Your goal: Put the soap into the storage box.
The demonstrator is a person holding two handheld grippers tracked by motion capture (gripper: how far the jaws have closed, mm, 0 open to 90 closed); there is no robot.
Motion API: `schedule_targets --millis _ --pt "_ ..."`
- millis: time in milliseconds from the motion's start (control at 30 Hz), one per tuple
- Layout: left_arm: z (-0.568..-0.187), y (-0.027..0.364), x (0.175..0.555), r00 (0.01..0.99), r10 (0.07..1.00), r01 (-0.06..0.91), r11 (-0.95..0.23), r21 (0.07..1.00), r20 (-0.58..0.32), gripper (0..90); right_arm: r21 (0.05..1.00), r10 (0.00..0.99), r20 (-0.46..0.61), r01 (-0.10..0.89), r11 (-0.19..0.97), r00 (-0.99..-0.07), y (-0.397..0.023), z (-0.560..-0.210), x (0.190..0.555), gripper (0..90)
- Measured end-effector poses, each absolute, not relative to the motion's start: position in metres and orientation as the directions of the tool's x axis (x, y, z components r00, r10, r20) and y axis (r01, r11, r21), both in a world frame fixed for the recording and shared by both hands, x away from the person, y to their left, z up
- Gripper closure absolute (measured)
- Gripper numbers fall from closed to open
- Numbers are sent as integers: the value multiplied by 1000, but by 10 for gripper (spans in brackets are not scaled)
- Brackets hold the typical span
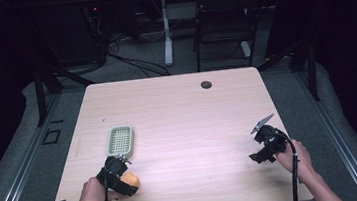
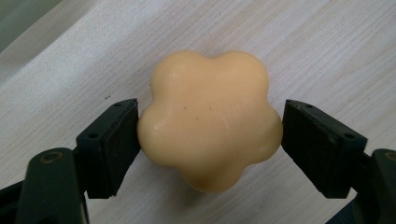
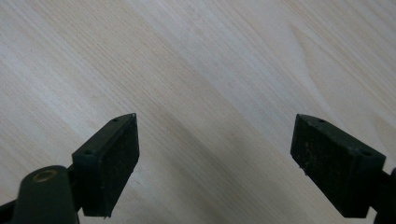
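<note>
A pale orange, flower-shaped lump point(image 2: 210, 121) lies on the light wood table point(image 1: 194, 124) near its front left corner. My left gripper point(image 2: 210, 123) has a black pad against each side of it, shut on it. From above, the same lump point(image 1: 131, 179) peeks out beside the left gripper point(image 1: 126, 180), held by a hand at the front edge. At the front right, my right gripper point(image 1: 256, 157) hovers low over bare wood. Its jaws point(image 3: 215, 140) stand wide open with nothing between them.
A small light green slotted basket point(image 1: 109, 143) sits just behind the left gripper. A dark round grommet point(image 1: 206, 84) marks the table's far side. Beyond the table stand a black chair point(image 1: 223, 20) and a white desk leg point(image 1: 167, 36), with cables on the floor.
</note>
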State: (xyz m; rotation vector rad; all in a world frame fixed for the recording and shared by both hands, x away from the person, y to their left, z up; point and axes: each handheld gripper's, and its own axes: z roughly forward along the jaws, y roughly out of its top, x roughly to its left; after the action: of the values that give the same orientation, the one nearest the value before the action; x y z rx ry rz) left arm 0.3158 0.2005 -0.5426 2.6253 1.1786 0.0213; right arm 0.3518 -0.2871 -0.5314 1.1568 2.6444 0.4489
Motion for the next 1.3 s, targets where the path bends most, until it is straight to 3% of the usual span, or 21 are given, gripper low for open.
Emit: schedule_targets --millis 1300 --pt "-547 192 323 697 713 715 -683 149 -71 249 352 741 -71 678 645 -668 -288 -532 352 152"
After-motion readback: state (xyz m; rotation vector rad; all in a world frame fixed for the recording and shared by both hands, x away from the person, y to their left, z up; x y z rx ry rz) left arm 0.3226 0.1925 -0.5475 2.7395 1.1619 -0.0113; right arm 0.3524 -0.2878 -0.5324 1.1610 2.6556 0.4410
